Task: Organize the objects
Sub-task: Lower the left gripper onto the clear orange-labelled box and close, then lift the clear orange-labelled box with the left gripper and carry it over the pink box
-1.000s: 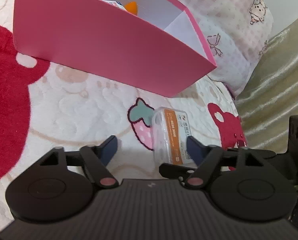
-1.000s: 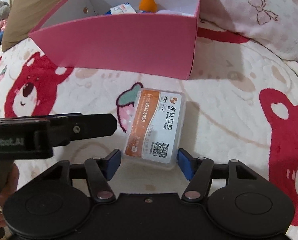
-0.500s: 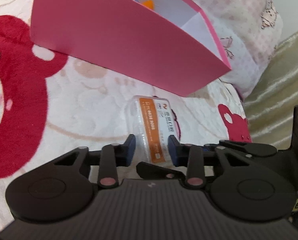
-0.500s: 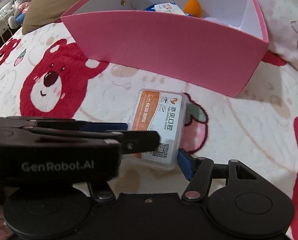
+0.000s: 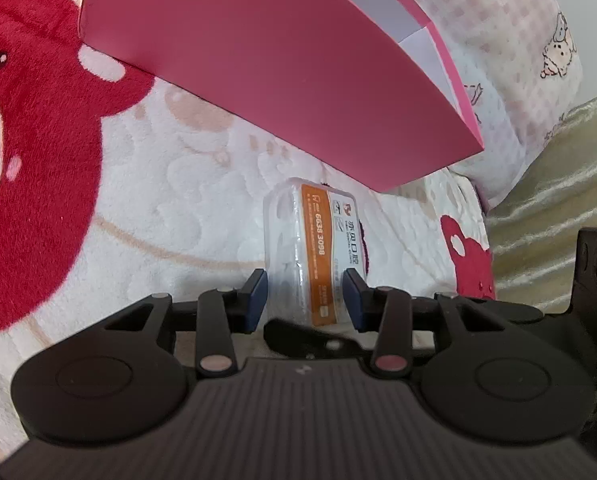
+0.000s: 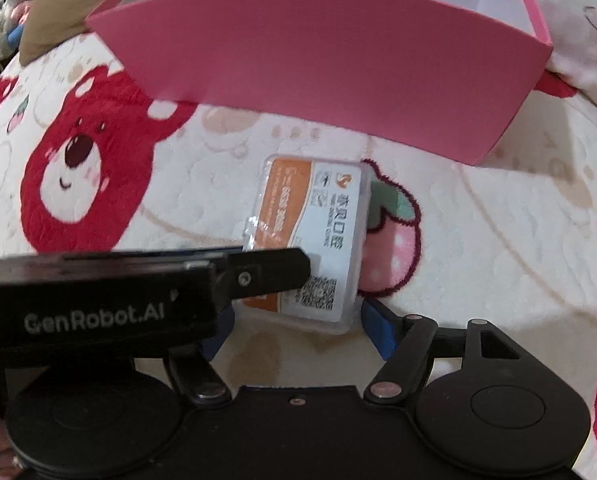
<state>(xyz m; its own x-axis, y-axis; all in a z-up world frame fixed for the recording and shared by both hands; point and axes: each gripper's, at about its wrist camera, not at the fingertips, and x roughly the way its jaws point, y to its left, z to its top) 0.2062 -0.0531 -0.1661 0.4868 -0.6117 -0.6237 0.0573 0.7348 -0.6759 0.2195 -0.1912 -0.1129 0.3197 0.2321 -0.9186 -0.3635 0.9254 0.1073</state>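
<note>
Bear-print blanket (image 6: 478, 240), clear orange-and-white labelled case (image 5: 318, 248) tilted between opening left tool (image 5: 304, 294), right tool (image 6: 298, 326) opening wide.

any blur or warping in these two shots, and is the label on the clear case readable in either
Left wrist view: the pink box bows from fisheye warp, but the clear case stays sharp, its digits legible. Right wrist view: the case label is smeared by motion blur, and the left gripper covers one corner.

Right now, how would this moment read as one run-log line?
left tool: pads on clear case, jaws opening | right tool: jaws opening, case end between | case: tilted, outside pink box
</note>
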